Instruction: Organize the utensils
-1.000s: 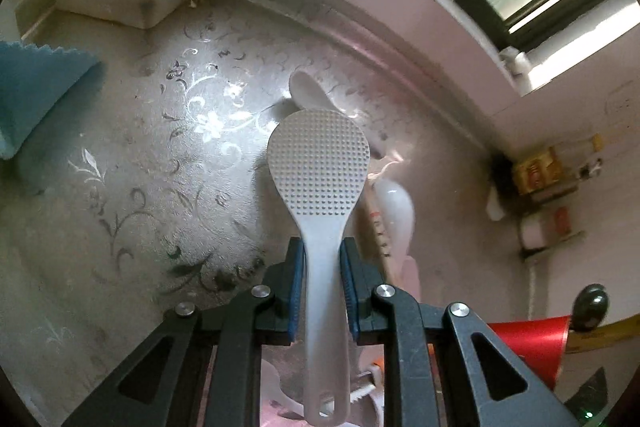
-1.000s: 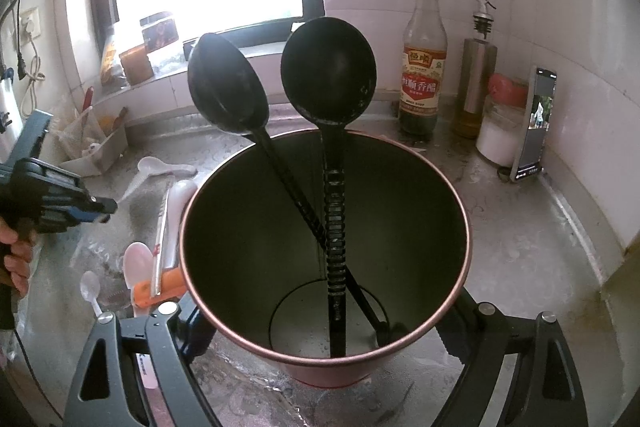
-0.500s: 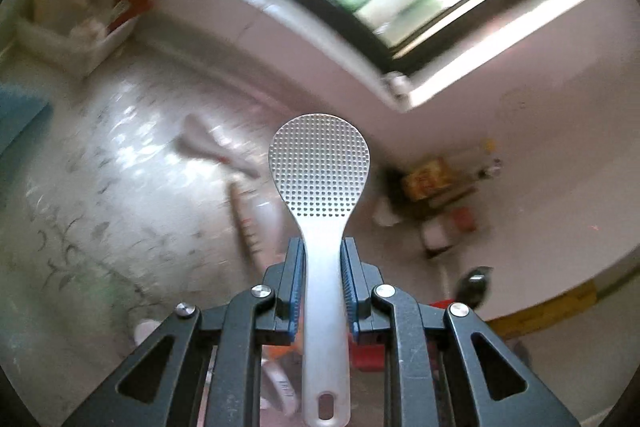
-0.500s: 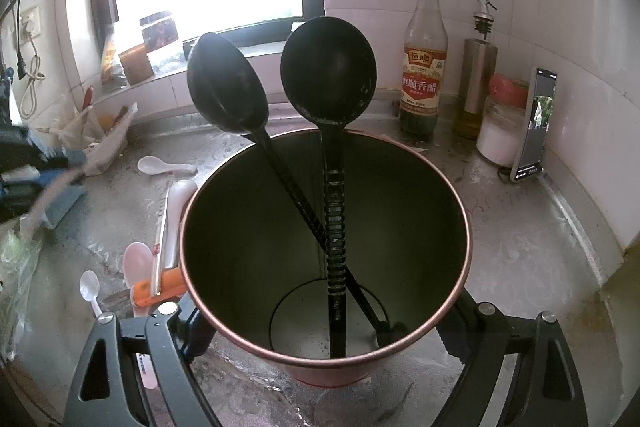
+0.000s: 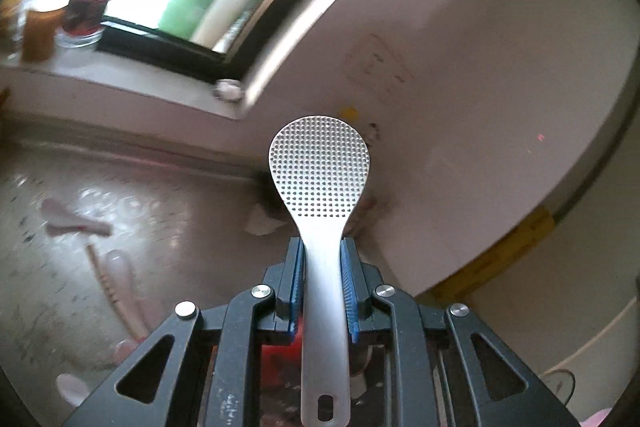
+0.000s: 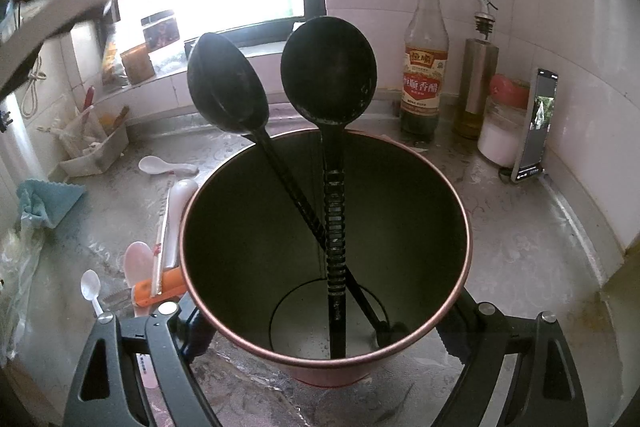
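On the counter at far left lie a blue cloth (image 6: pixel 48 201), a white bin (image 6: pixel 94 147) and loose spoons (image 6: pixel 166 166). Left gripper (image 5: pixel 322 259) is up in the air, jaws nearly closed, pads clamping the white rice paddle (image 5: pixel 320 179) by its handle, dimpled head forward toward the wall. Right gripper (image 6: pixel 324 331) has jaws set wide, clasping the red utensil bucket (image 6: pixel 460 211) on both sides; two black ladles (image 6: pixel 328 71) stand inside. Vinegar bottle (image 6: pixel 425 67) and phone (image 6: pixel 538 123) stand at right.
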`<action>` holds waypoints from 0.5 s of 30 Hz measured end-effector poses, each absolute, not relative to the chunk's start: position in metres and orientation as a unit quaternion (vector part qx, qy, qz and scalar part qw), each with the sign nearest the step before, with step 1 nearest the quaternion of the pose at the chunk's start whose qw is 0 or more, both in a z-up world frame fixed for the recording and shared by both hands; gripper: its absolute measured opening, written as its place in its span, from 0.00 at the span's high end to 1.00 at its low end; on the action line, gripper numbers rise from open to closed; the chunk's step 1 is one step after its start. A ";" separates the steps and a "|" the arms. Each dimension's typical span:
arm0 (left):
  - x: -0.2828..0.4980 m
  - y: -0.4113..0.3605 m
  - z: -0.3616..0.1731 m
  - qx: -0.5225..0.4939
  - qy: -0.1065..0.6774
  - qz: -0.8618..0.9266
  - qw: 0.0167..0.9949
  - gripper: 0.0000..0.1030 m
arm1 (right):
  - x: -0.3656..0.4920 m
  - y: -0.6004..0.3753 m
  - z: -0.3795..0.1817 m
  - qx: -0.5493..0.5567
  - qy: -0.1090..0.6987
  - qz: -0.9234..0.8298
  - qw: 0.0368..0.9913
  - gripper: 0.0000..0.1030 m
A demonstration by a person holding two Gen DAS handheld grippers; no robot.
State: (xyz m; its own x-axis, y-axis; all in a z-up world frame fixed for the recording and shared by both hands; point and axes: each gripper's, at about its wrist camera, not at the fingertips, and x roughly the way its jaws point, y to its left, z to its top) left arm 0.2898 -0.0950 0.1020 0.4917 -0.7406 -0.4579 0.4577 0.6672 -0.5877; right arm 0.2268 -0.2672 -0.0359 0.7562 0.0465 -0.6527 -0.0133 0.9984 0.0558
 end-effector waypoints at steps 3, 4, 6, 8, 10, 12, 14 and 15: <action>0.296 -0.118 0.102 -0.182 0.353 -0.380 0.835 0.82 | 0.227 -0.267 -0.036 0.023 0.349 0.017 0.937 0.12; 0.298 -0.124 0.100 -0.177 0.354 -0.385 0.833 0.82 | 0.227 -0.267 -0.036 0.023 0.349 0.017 0.937 0.12; 0.303 -0.136 0.096 -0.169 0.361 -0.396 0.827 0.82 | 0.227 -0.267 -0.036 0.022 0.349 0.018 0.937 0.12; 0.309 -0.143 0.088 -0.167 0.369 -0.403 0.821 0.82 | 0.227 -0.267 -0.036 0.021 0.349 0.019 0.937 0.12; 0.315 -0.150 0.083 -0.165 0.375 -0.410 0.815 0.82 | 0.228 -0.267 -0.036 0.021 0.348 0.020 0.937 0.12; 0.322 -0.157 0.079 -0.159 0.381 -0.416 0.810 0.82 | 0.228 -0.268 -0.036 0.021 0.348 0.022 0.937 0.12; 0.327 -0.165 0.076 -0.147 0.385 -0.422 0.807 0.82 | 0.228 -0.268 -0.036 0.020 0.348 0.023 0.937 0.12; 0.329 -0.169 0.073 -0.139 0.387 -0.425 0.806 0.82 | 0.228 -0.268 -0.037 0.019 0.348 0.023 0.937 0.12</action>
State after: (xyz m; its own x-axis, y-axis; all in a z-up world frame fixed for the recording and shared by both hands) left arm 0.3289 -0.1694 0.0733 0.3387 -0.7934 -0.5058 0.5776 0.5997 -0.5538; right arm 0.2280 -0.2675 -0.0365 0.7564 0.0565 -0.6517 -0.0294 0.9982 0.0525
